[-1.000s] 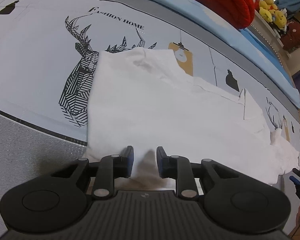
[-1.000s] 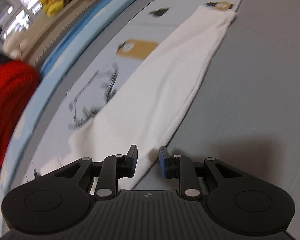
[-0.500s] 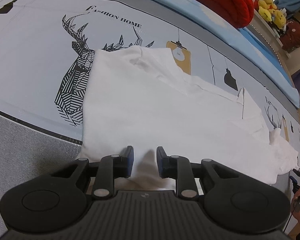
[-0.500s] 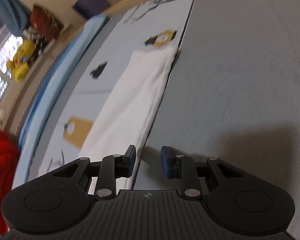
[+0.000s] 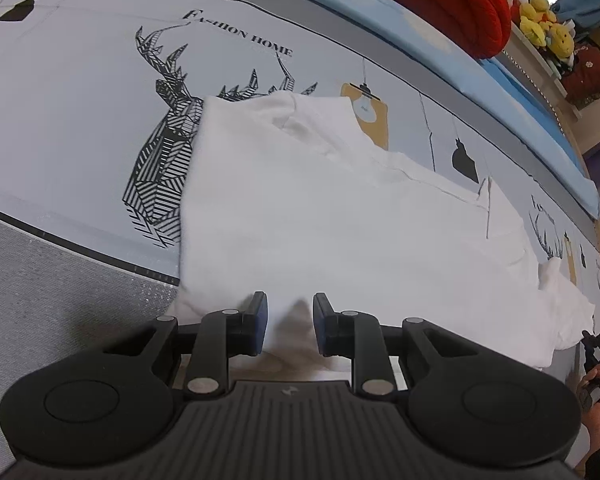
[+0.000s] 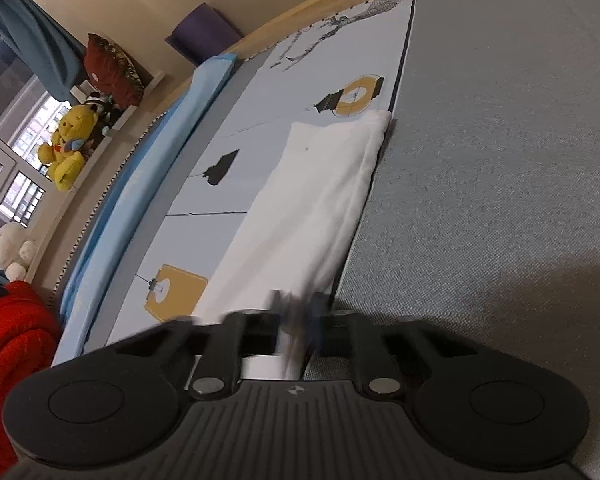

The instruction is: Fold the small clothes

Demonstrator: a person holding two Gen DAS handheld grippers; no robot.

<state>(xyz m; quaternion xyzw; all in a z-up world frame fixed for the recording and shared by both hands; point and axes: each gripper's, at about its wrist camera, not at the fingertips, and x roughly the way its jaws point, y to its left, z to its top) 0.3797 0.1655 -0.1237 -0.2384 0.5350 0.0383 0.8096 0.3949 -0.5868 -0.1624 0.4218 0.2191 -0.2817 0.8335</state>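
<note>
The right gripper (image 6: 298,320) has its jaws pressed together on the near edge of the white garment (image 5: 340,232), a thin pinch of cloth caught between the blurred pads at the hem where it meets the grey part of the bed (image 6: 500,160). The left gripper (image 5: 286,324) stands with its jaws partly spread over the opposite end of that hem; a small ridge of cloth sits between the pads, but I cannot tell whether they actually press on it. The garment lies flat on the printed bedspread, across the deer drawing (image 5: 160,160) and the yellow lamp motif (image 5: 366,114), with its neck opening toward the far side and a sleeve trailing off to the right. A red blanket (image 5: 440,4) and yellow plush toys (image 5: 544,28) sit beyond. This looks like the gripping step before a fold. Next, I judge, the left jaws need a firm hold, then both ends should rise together and carry the hem toward the collar.
</note>
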